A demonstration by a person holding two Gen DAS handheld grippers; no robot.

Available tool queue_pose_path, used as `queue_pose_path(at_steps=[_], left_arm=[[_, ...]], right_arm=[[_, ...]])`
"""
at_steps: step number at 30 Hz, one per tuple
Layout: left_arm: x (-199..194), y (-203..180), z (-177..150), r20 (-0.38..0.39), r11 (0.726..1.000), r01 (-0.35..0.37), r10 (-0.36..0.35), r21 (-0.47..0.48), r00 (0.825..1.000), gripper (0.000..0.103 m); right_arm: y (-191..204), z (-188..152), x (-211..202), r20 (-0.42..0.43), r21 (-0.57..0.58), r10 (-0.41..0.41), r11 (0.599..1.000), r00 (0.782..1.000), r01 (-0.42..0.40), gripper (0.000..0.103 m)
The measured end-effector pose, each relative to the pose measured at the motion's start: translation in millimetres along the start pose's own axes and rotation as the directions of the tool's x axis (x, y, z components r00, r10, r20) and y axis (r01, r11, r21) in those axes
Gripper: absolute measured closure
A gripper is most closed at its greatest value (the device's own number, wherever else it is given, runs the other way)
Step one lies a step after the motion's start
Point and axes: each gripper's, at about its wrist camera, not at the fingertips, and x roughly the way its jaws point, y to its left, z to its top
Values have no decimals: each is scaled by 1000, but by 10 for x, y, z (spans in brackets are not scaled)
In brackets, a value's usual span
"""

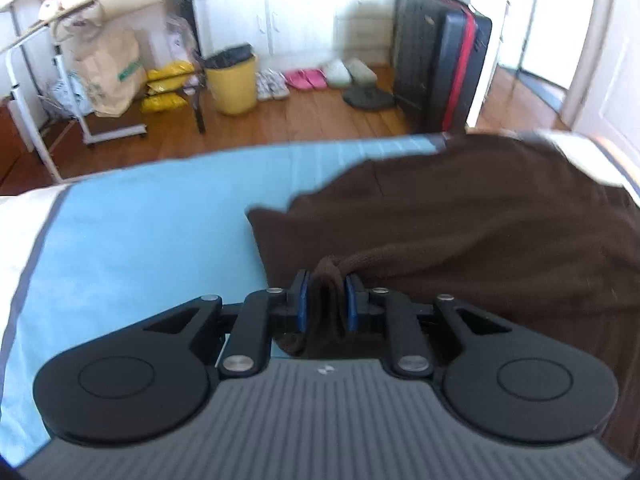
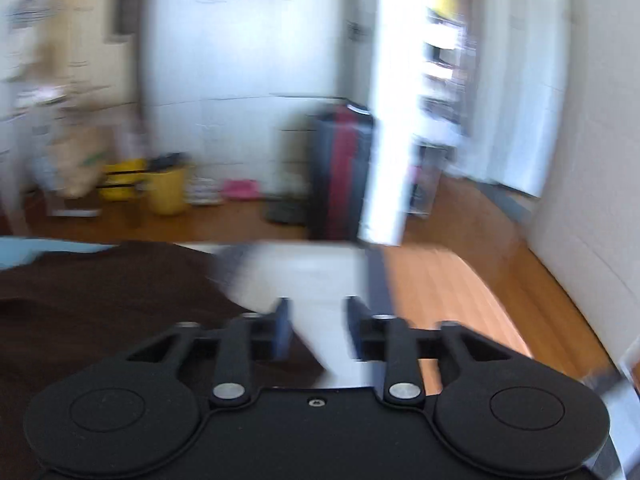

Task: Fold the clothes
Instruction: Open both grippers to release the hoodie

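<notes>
A dark brown knit garment (image 1: 480,220) lies spread on a light blue sheet (image 1: 140,240) on the bed. My left gripper (image 1: 326,292) is shut on a bunched fold of the garment's near edge, the cloth pinched between its blue pads (image 1: 303,300). In the right wrist view the same brown garment (image 2: 100,300) lies at the left. My right gripper (image 2: 318,320) is open and empty, over the white edge of the bed (image 2: 316,276), beside the garment's right side. This view is motion-blurred.
Beyond the bed is a wooden floor (image 1: 280,128) with a yellow bin (image 1: 234,84), shoes and slippers (image 1: 304,78), a paper bag (image 1: 112,72), a white rolling stand (image 1: 24,92) and a black-and-red suitcase (image 1: 452,60). An open doorway (image 1: 532,28) is at the right.
</notes>
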Motion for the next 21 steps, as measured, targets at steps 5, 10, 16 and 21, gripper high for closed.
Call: queue_pose_path(at_steps=[5,10,16,21], left_arm=[[61,187,47,27,995,-5,8,-95,1000,83],[61,206,20,95,994,-58,67,-94,993,80],[168,226,212,88,969,-210,222,-128,971,94],[-13,210,-14,-9,984,-104,104,-146,995,84]], right_arm=[[220,-39,115,-25,-77,186,979,982,-188,48],[249,-320,586,-196,-75,100,990,976,-117,47],[101,-379,563,-181,-41,125,990,975,-134,46],[162,-342,500,-192,-55,72,995,979,-84,45]])
